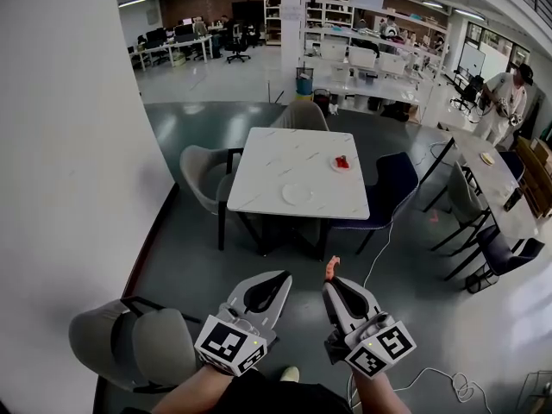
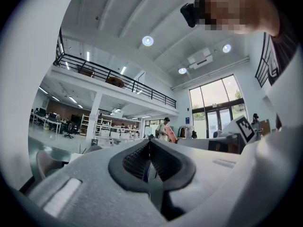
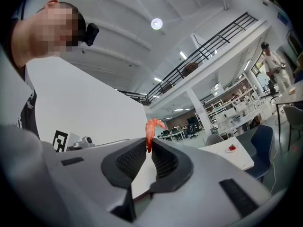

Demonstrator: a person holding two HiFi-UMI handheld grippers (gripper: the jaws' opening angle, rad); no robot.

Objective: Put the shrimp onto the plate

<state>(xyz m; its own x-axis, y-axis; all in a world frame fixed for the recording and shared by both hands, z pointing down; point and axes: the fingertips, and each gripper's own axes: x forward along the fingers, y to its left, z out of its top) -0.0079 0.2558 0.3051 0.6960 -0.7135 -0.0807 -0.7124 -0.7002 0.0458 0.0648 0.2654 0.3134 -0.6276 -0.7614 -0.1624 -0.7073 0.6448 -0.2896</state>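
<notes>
Shrimp (image 3: 152, 128) stands up from the tips of the right gripper (image 3: 148, 144), whose jaws are drawn in narrow and pinch its lower end; its curled orange-red body rises above them. Left gripper (image 2: 149, 144) has its jaws pressed together at the tips, with nothing between them. Both grippers are held low and close to the person's body, side by side over the grey floor (image 1: 405, 317); the table (image 1: 276, 158) stands ahead, well apart from them. White plate (image 1: 297, 194) lies on the table's near half; a smaller dish (image 1: 342, 164) with something red on it lies farther back toward the right edge, apart from the plate. Grey chair (image 1: 203, 172) stands at the table's left; a second grey chair (image 1: 300, 115) at its far side; a dark blue chair (image 1: 392, 182) at its right; a third grey chair (image 1: 138, 345) is near the left gripper, on its left. Far off at the right stands a person (image 1: 503, 100).
</notes>
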